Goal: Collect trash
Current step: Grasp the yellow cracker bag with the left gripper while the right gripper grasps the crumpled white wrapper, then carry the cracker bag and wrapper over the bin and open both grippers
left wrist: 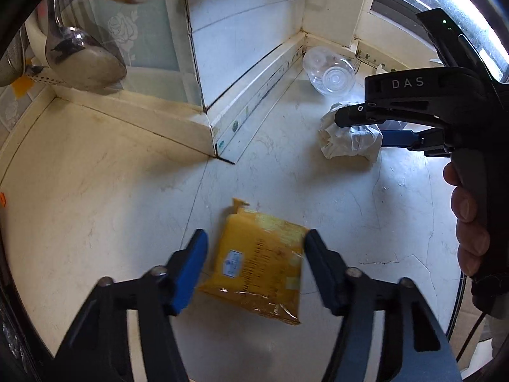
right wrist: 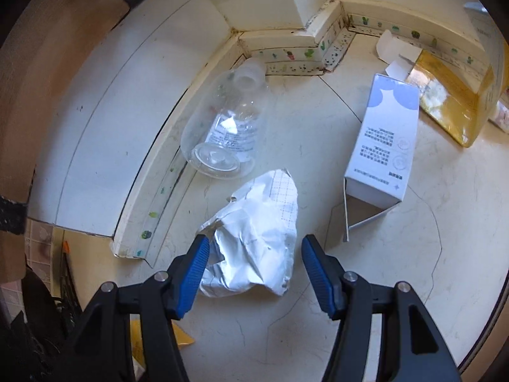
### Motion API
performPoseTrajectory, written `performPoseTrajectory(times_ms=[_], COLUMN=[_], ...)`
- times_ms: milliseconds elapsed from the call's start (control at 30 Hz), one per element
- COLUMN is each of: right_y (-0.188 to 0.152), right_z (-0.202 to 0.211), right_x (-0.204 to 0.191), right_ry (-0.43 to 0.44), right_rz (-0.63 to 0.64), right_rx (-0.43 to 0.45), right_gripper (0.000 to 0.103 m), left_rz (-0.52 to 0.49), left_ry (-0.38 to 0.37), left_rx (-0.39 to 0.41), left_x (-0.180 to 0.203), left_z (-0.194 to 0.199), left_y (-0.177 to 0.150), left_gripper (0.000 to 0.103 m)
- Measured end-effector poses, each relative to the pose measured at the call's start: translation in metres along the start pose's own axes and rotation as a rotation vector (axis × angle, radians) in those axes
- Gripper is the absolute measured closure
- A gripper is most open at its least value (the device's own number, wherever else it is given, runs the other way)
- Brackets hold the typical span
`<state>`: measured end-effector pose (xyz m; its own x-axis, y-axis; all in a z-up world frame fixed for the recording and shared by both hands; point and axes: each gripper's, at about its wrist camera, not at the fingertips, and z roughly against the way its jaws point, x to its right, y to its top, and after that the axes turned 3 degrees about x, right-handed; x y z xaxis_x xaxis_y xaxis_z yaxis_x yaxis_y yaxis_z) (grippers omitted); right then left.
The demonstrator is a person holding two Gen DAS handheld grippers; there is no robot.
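A yellow plastic packet [left wrist: 261, 261] lies flat on the pale counter [left wrist: 95, 222]. My left gripper [left wrist: 254, 254] points down over it, its blue pads close beside the packet's two side edges without squeezing it. A crumpled silvery-white wrapper [right wrist: 254, 242] lies between the pads of my right gripper [right wrist: 254, 261]. The left pad is at the wrapper's edge and the right pad stands a little clear of it. In the left wrist view the right gripper [left wrist: 353, 125] hangs over that wrapper [left wrist: 343, 146], held by a person's hand [left wrist: 470, 222].
An empty clear plastic bottle [right wrist: 222, 127] lies against the tiled ledge [right wrist: 159, 197]. A white carton [right wrist: 385, 140] with an open flap lies to the right, and yellow-tinted packaging [right wrist: 451, 102] beyond it. A metal ladle [left wrist: 82, 57] hangs at the left wall.
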<state>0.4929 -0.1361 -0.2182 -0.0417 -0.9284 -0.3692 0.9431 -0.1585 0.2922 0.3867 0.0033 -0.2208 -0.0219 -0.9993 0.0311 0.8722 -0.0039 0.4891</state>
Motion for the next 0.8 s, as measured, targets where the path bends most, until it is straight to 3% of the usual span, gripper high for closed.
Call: performPoseTrajectory(times_ms=[33, 200, 233, 367, 600, 800], right_y=[0.000, -0.005, -0.008, -0.018, -0.039, -0.057], right_z=[-0.001, 0.002, 0.002, 0.013, 0.050, 0.099], right_x=[-0.002, -0.012, -0.012, -0.016, -0.020, -0.021], right_ry=[0.002, -0.031, -0.035, -0.057, -0.032, -0.017], right_rz=[0.000, 0.033, 0.044, 0.082, 0.119, 0.171], right_rx=[0.000, 0.023, 0.025, 0.040, 0.071, 0.126], right_gripper=[0.050, 0.054, 0.056, 0.058, 0.058, 0.058], left_rz=[0.010, 0.040, 0.039, 0.033, 0.098, 0.135], left_ry=[-0.004, -0.007, -0.006, 0.014, -0.017, -0.041], left_rx=[-0.003, -0.001, 0.001, 0.011, 0.013, 0.041], left_x=[-0.001, -0.001, 0.000, 0.006, 0.006, 0.013], left_z=[0.000, 0.000, 0.001, 0.005, 0.023, 0.066], left_y=[0.000, -0.002, -0.002, -0.004, -0.009, -0.018], left_gripper=[0.050, 0.064, 0.074, 0.082, 0.088, 0.089])
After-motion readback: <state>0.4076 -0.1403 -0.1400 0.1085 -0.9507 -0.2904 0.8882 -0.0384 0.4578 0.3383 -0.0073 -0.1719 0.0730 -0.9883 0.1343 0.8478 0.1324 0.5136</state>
